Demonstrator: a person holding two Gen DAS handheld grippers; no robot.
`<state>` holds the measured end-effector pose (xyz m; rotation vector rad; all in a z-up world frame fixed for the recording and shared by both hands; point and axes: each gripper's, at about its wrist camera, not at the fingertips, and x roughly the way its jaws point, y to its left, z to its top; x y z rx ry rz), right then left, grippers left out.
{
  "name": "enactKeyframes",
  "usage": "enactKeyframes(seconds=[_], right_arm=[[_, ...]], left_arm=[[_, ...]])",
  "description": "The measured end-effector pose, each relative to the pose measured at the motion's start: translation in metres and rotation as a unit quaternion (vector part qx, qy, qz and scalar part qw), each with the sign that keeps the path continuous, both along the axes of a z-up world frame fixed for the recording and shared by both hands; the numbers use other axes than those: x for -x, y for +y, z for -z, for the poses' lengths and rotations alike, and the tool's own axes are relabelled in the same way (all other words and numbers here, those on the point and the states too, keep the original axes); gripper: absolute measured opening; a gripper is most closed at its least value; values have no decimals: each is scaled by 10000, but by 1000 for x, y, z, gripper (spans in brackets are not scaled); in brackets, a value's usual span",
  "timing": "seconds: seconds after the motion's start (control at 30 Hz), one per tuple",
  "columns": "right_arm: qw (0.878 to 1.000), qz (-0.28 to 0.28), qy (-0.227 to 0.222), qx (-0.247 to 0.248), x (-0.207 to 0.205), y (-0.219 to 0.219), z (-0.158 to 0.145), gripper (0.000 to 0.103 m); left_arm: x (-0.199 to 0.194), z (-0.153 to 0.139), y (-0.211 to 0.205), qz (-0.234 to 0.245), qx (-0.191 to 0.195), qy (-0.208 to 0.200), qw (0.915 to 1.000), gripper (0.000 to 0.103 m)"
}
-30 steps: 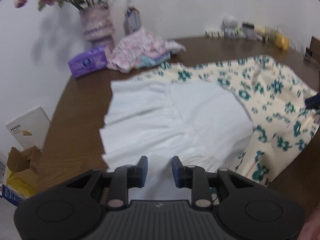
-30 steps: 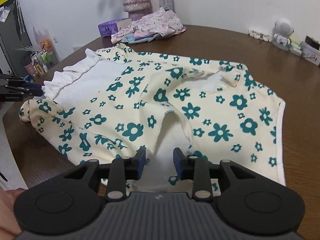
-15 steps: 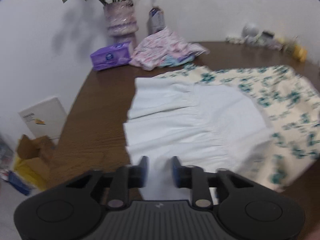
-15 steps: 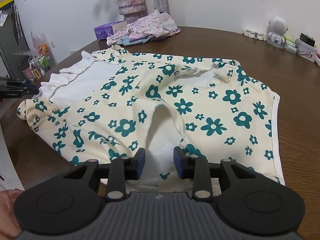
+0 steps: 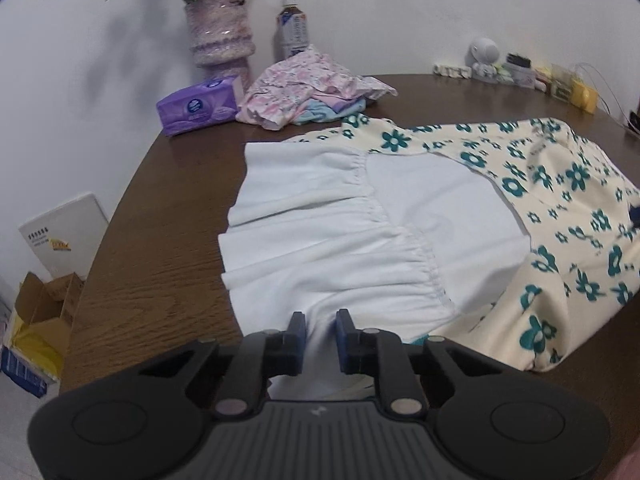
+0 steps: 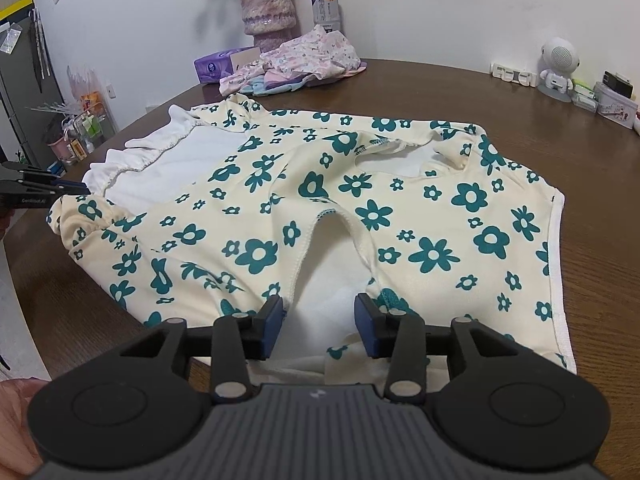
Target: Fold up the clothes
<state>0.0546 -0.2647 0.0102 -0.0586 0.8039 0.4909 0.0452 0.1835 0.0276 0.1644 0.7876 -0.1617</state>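
Wooden table, floral garment, tissue pack

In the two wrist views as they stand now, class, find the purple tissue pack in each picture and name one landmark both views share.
Left wrist view: the purple tissue pack lies upper left on the table, left of the pile of pastel clothes.
Right wrist view: the pack sits at upper centre-left, by that pile.
Shared landmark: the purple vase of flowers behind the pack.

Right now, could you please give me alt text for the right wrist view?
The right gripper, jaws opening, straddles the near edge of a cream garment with teal flowers, spread on a brown table. Behind lie folded clothes.
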Motion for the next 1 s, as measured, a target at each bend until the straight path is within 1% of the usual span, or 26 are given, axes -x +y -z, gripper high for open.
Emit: enactKeyframes(seconds=[0.07, 0.1, 0.13, 0.17, 0.2, 0.23, 0.3, 0.37, 0.4, 0.47, 0.53, 0.63, 0.77, 0.93, 1.0], right_arm=[[10000, 13, -47, -6, 2, 0, 1, 40], [10000, 41, -51, -17, 3, -1, 0, 40], [10000, 71, -55, -28, 4, -1, 0, 40], [9999, 132, -73, -67, 6, -1, -2, 41], [9996, 201, -149, -146, 10, -1, -5, 41], [9991, 250, -239, -240, 14, -2, -9, 42], [9974, 361, -422, -466, 22, -4, -17, 46], [9952, 479, -520, -670, 29, -6, -21, 52], [9943, 563, -540, -724, 32, -7, -22, 56], [9934, 714, -547, -709, 35, -6, -22, 59], [9929, 816, -537, -680, 39, -5, -22, 67], [9919, 955, -539, -645, 45, -5, -20, 77], [9899, 1132, -529, -665, 52, -11, -15, 80], [9880, 1283, -507, -700, 57, -17, -9, 86], [9873, 1329, -489, -721, 58, -20, -7, 87]], left_arm=[[5, -2, 3, -253, 146, -61, 9996, 25], [10, -5, 5, -370, 308, -170, 9987, 29], [16, -10, 6, -484, 518, -328, 9969, 41], [23, -15, 8, -594, 740, -500, 9942, 55], [30, -21, 7, -692, 929, -683, 9909, 61], [37, -25, 5, -785, 1099, -871, 9870, 70], [48, -33, -7, -826, 1290, -1144, 9816, 74], [54, -37, -25, -779, 1421, -1353, 9775, 85], [57, -37, -35, -755, 1498, -1441, 9752, 87], [58, -35, -55, -615, 1713, -1476, 9722, 89], [54, -32, -72, -379, 1833, -1262, 9742, 89], [50, -27, -94, -144, 1776, -1042, 9785, 89], [47, -20, -112, 11, 1742, -839, 9811, 89], [46, -9, -120, -24, 1679, -692, 9834, 89], [47, -8, -121, -40, 1657, -666, 9839, 89]])
